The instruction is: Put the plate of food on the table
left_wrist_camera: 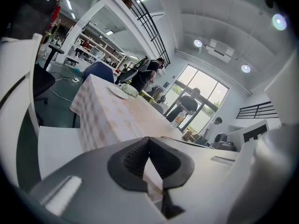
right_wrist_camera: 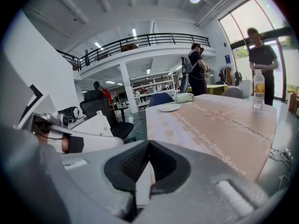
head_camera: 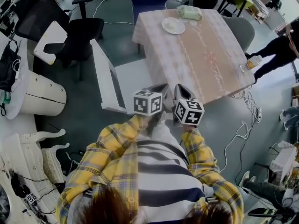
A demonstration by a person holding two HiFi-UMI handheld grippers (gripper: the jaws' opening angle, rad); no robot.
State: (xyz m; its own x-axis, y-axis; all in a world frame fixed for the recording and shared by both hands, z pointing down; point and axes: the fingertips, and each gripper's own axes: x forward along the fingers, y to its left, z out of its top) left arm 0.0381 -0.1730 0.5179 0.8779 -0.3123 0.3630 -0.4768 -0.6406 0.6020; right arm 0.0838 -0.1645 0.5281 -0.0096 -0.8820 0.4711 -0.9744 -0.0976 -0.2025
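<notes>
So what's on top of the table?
A patterned cloth covers it, hiding its top. On the cloth sit a white plate, a pale green bundle beside it, and a bottle near one edge.

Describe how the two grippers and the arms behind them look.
Both the left gripper and right gripper have grey bodies with black ribbed pads and a white cube of black square markers. The sleeves are yellow plaid, over a dark-and-white striped top.
</notes>
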